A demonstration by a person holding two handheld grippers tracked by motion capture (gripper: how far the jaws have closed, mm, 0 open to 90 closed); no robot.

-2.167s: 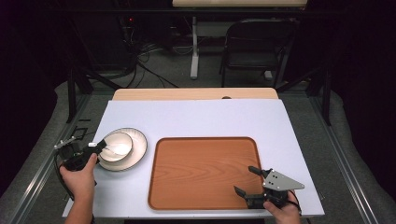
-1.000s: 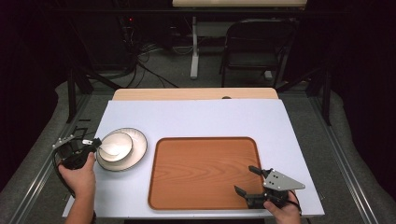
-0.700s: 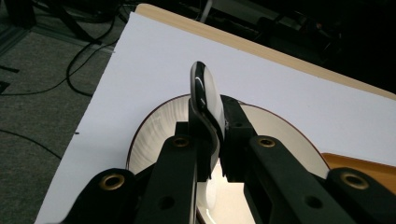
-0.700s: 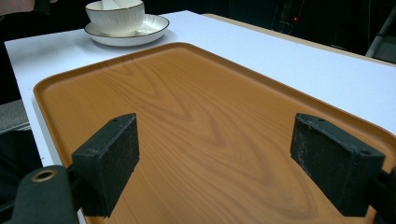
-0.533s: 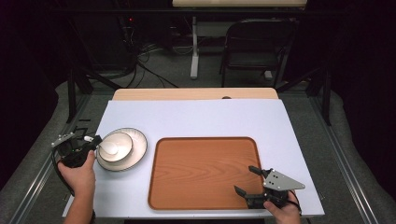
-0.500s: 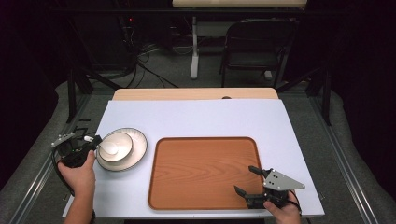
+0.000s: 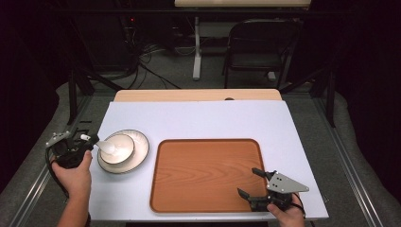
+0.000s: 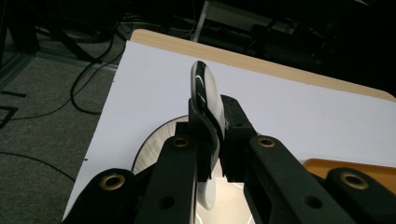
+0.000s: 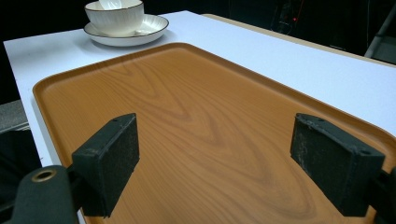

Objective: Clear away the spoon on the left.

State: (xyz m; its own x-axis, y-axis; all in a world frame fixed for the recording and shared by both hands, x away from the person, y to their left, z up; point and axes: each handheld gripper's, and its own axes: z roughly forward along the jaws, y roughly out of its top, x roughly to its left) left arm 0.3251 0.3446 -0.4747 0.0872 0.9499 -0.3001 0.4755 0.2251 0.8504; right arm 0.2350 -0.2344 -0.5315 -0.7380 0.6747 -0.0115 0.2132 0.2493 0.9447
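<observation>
A white spoon [image 7: 105,146] is held by its handle in my left gripper [image 7: 88,140], which is shut on it at the table's left edge. The spoon's scoop end hangs over a white bowl [image 7: 119,150] standing on a dark-rimmed plate [image 7: 138,158]. In the left gripper view the spoon [image 8: 204,91] stands edge-on between the jaws of the gripper [image 8: 212,109], above the plate [image 8: 152,147]. My right gripper [image 7: 248,182] is open over the near right corner of the wooden tray [image 7: 203,165]. Nothing lies between its pads [image 9: 109,158] above the tray [image 9: 187,102].
The tray lies bare in the middle of the white tabletop [image 7: 198,118]. From the right gripper view the bowl [image 9: 116,14] and plate [image 9: 152,25] sit beyond the tray's far corner. A chair [image 7: 257,49] and cables lie behind the table.
The left gripper has drawn back a little to the left from the bowl with the spoon in it. The right gripper has stayed still.
</observation>
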